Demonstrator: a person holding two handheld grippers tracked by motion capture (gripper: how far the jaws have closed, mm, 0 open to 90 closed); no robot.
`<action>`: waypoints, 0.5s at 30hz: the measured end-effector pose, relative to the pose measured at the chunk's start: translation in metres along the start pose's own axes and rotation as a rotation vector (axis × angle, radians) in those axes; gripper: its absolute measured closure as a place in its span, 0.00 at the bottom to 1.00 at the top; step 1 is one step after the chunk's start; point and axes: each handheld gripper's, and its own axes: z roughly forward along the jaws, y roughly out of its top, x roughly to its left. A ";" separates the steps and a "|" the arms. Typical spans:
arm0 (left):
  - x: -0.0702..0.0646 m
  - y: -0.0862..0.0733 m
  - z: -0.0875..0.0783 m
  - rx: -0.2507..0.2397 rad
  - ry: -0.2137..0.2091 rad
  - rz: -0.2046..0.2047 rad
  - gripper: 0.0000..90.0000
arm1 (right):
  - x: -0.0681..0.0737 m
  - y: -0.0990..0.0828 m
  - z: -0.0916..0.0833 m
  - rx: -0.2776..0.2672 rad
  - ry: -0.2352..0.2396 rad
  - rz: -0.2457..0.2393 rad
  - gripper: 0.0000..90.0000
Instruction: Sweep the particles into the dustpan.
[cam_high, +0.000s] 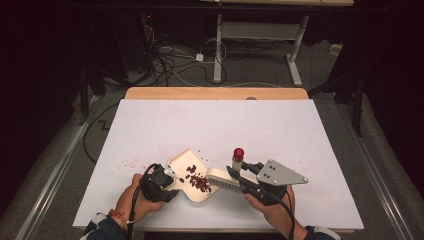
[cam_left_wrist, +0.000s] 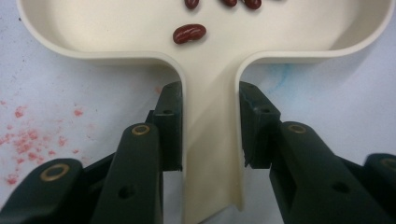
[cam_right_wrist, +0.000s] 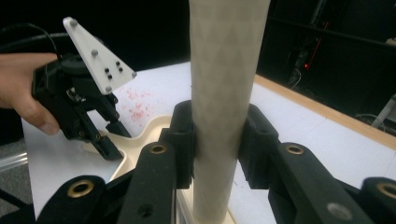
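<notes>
Bench (cam_high: 300, 125), near edge: dustpan (cam_high: 187, 172) sits left of centre, mouth toward the right. Beans (cam_high: 197, 181) lie in the dustpan, clustered toward its right edge; a few loose ones (cam_high: 202, 157) on the bench just behind it. Speckled stains (cam_high: 131, 163) on the bench left of the dustpan. Brush (cam_high: 220, 177) right of the dustpan, its head at the pan's mouth, touching the beans. Left claw (cam_left_wrist: 210, 130) straddles the dustpan handle from the near-left; right claw (cam_right_wrist: 218, 140) straddles the brush handle. Behind the bench, cables (cam_high: 170, 60) on the floor and a second table's legs (cam_high: 218, 50).
</notes>
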 end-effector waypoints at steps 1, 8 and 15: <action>0.000 0.000 0.000 -0.001 -0.003 -0.003 0.71 | -0.001 0.001 -0.002 -0.008 -0.001 0.006 0.78; 0.002 0.000 -0.001 -0.011 -0.008 -0.019 0.71 | -0.016 0.006 -0.006 -0.043 -0.040 0.013 0.78; 0.010 -0.002 -0.001 -0.017 -0.015 -0.053 0.71 | -0.040 0.010 0.025 -0.038 -0.089 -0.022 0.78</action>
